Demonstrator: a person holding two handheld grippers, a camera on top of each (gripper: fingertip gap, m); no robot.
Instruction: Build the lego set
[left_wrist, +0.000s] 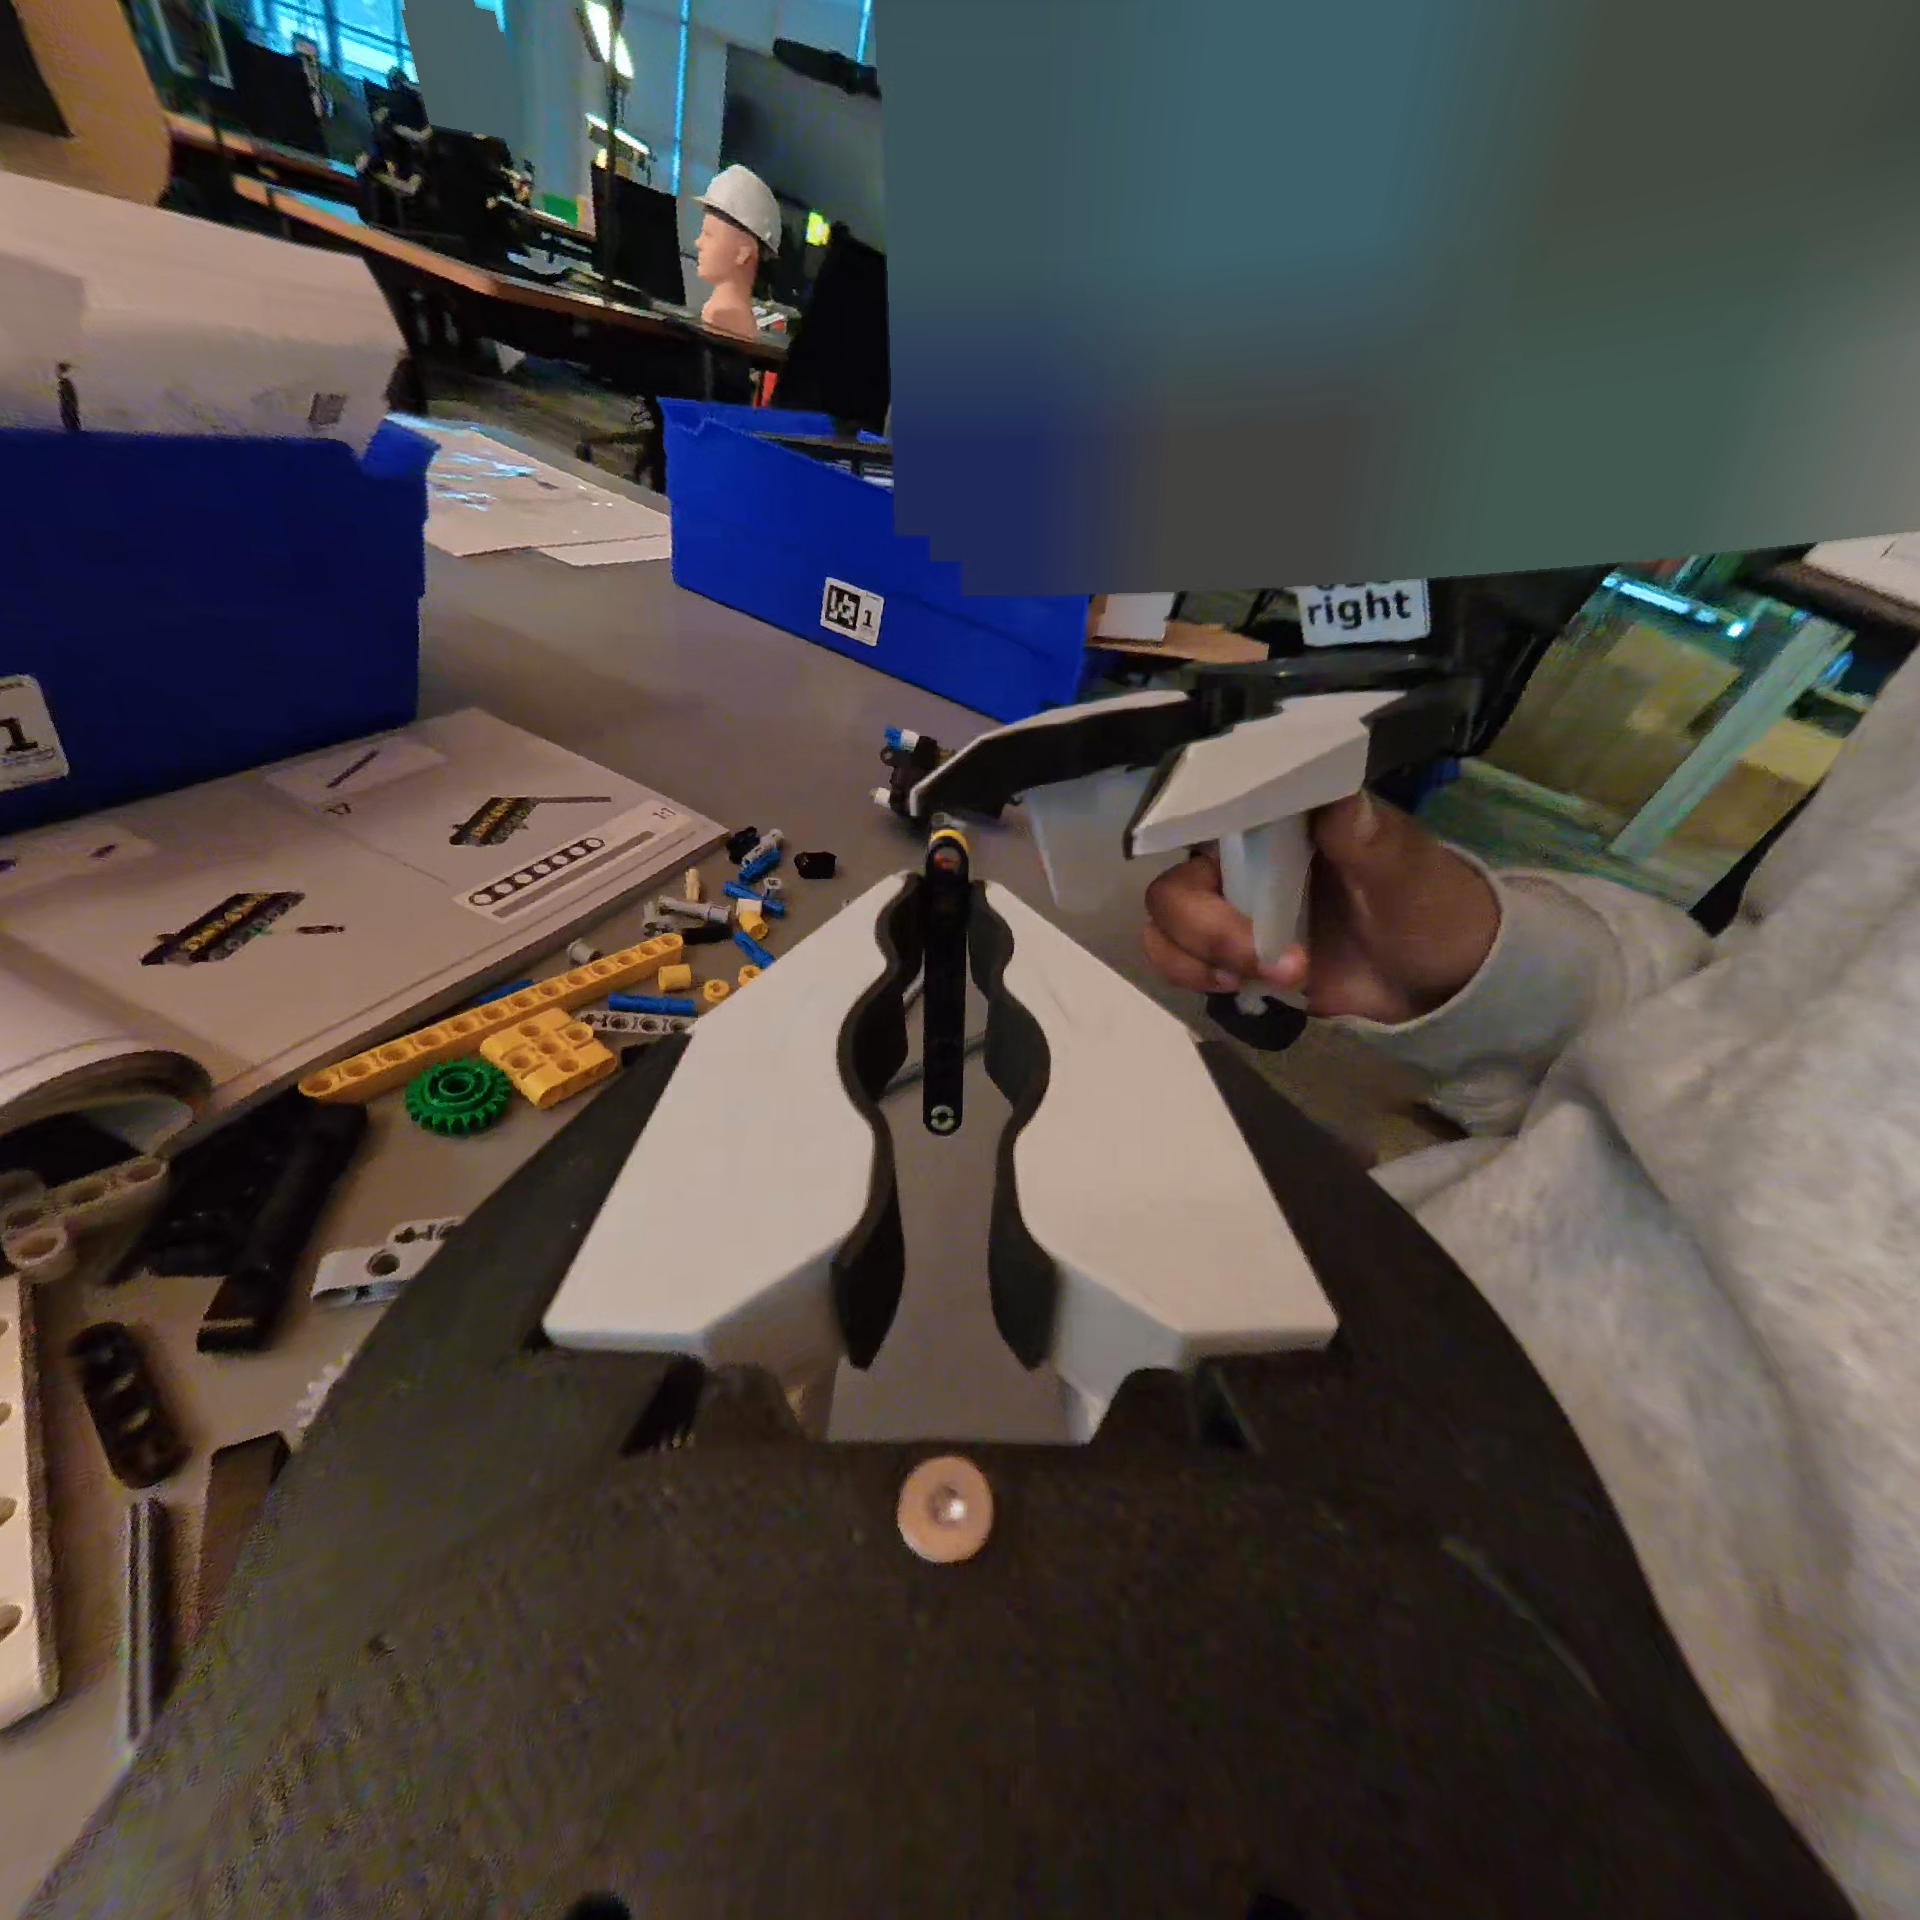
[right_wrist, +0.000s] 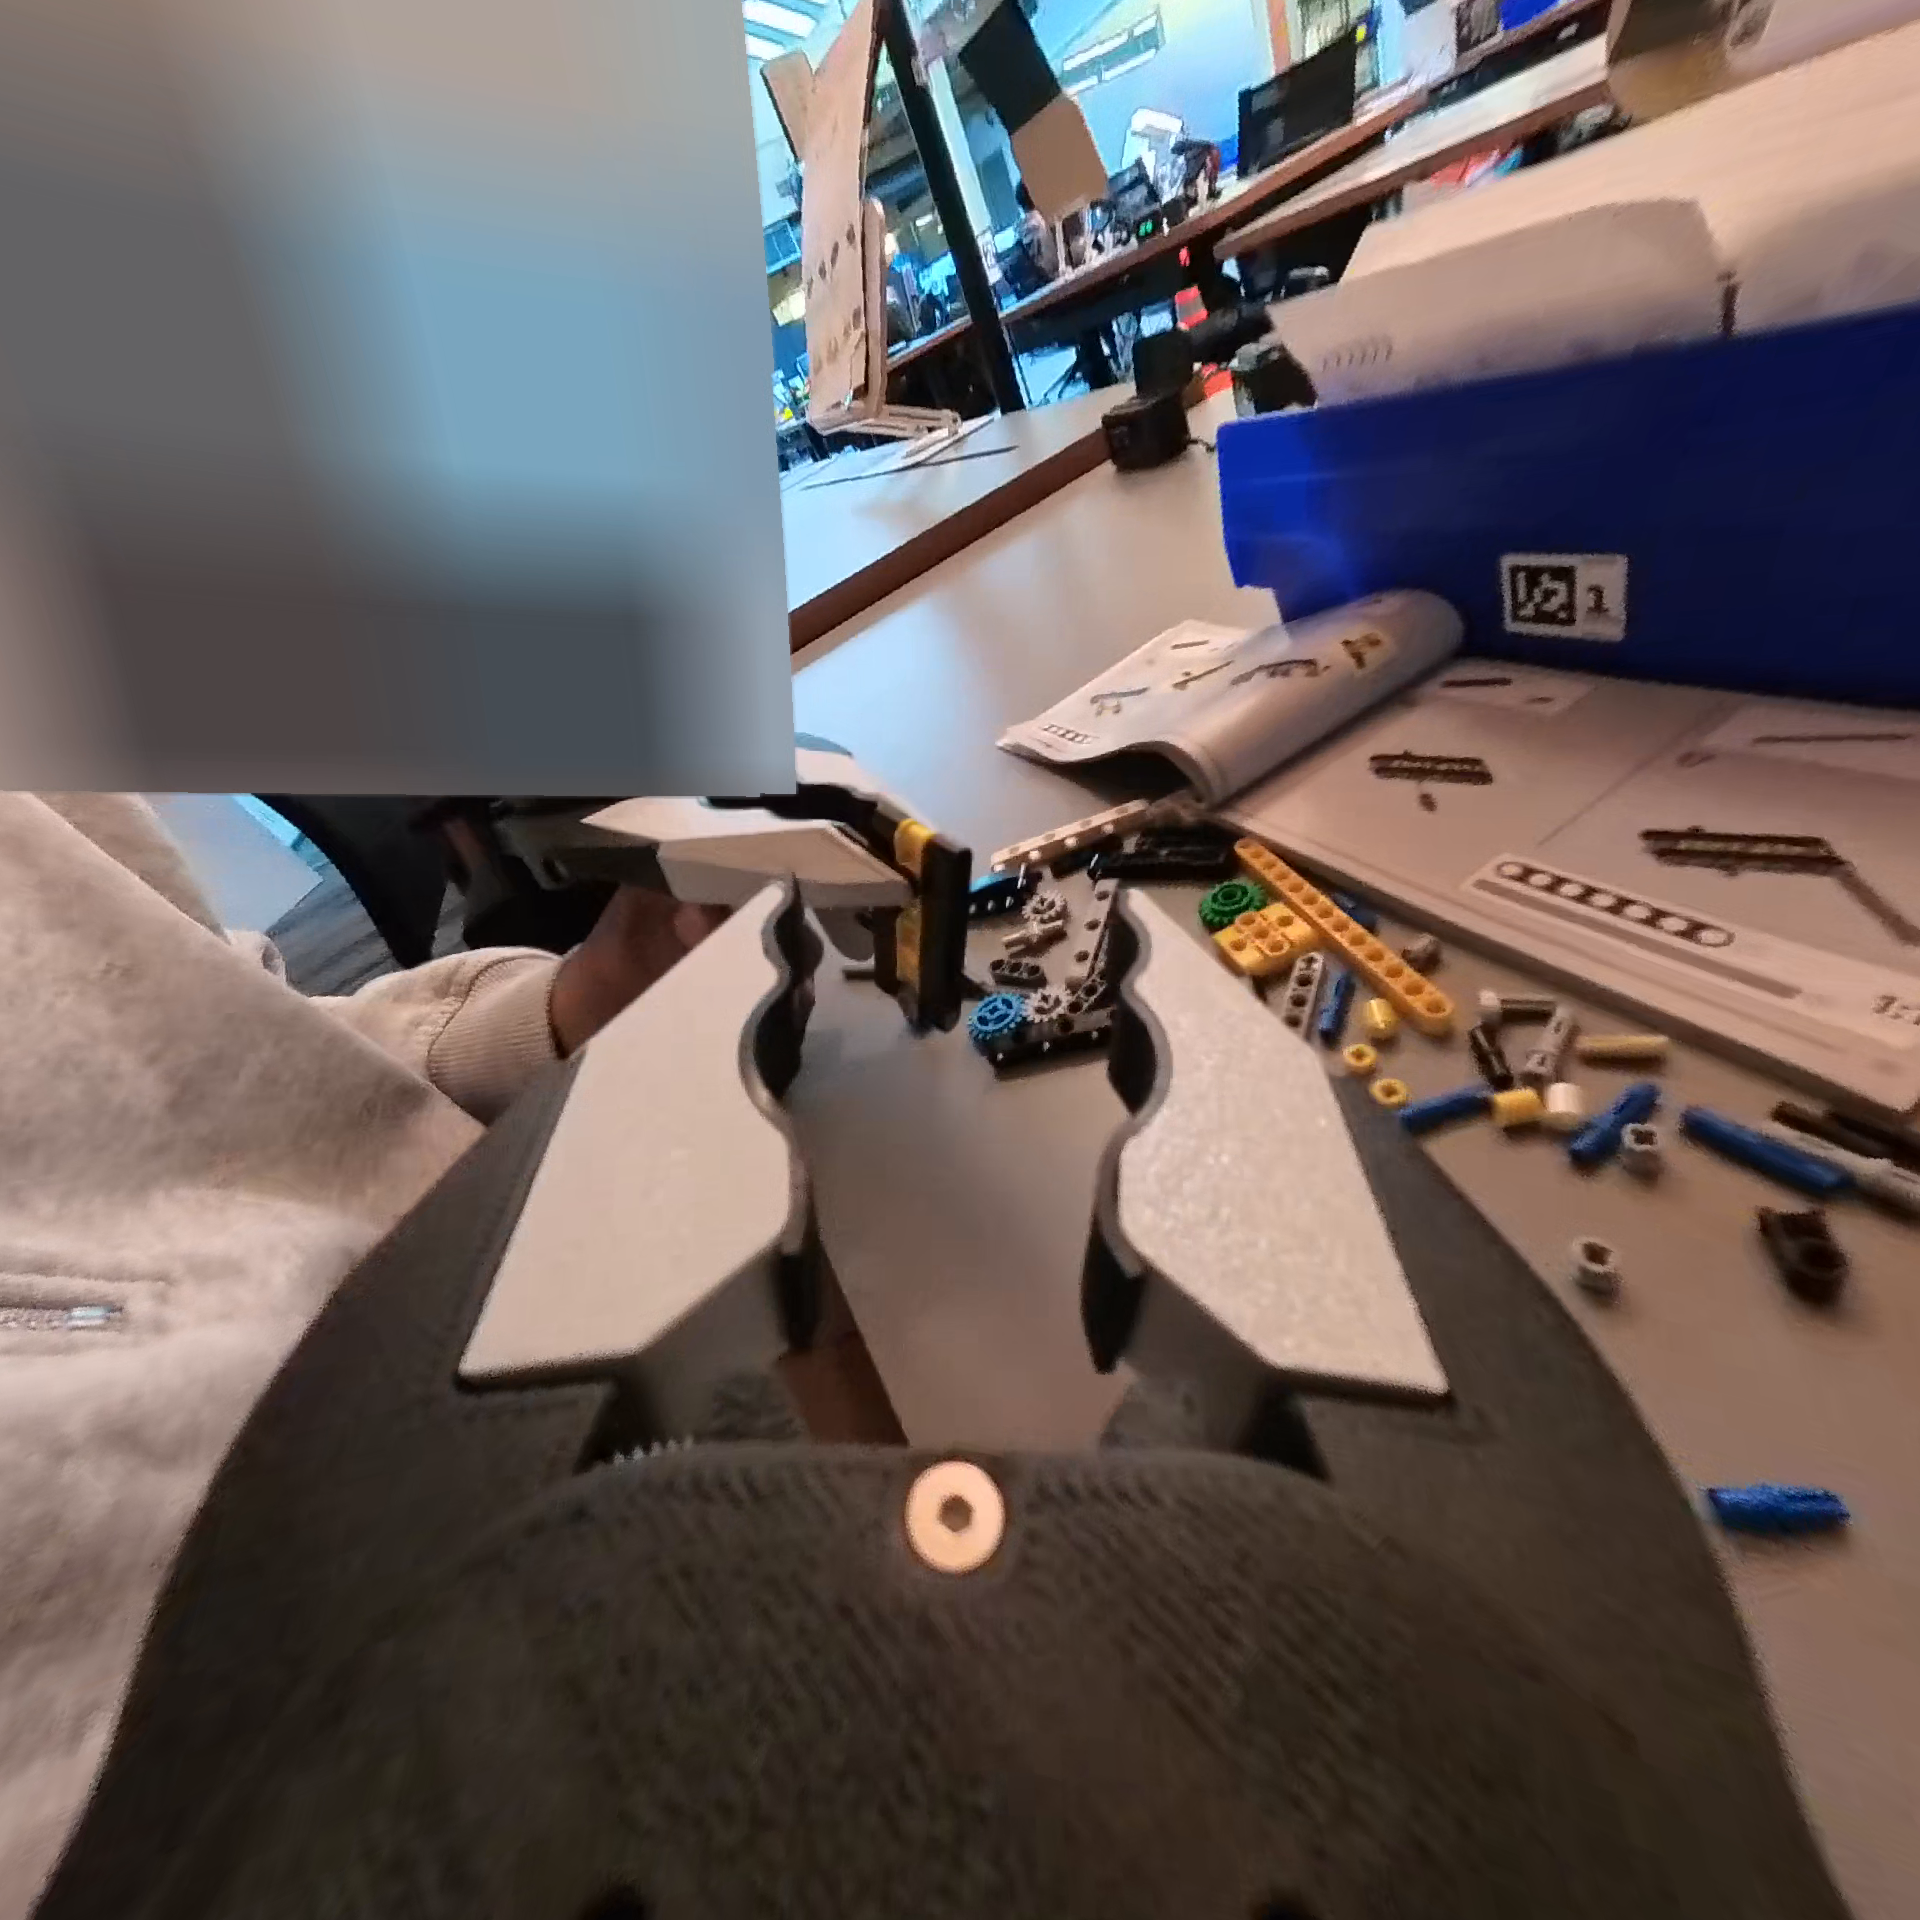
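We note left gripper (left_wrist: 943, 914) pinching black beam (left_wrist: 942, 997) upright, right gripper (right_wrist: 951, 935) spread, empty, gear assembly (right_wrist: 1049, 987) directly ahead, loose pins (right_wrist: 1621, 1122), open manual (right_wrist: 1621, 821), blue bin (right_wrist: 1558, 499) crowding table (right_wrist: 935, 1174).

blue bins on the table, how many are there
2: one blue bin at the left behind the open instruction booklet, another farther back at centre. More may be hidden.

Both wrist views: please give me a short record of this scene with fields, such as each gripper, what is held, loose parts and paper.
left gripper: shut on black beam, beam upright in the right wrist view
right gripper: open, holding nothing
loose parts: long yellow beam, green gear, blue pins on grey table
paper: instruction booklet lying open
behind: blue bin
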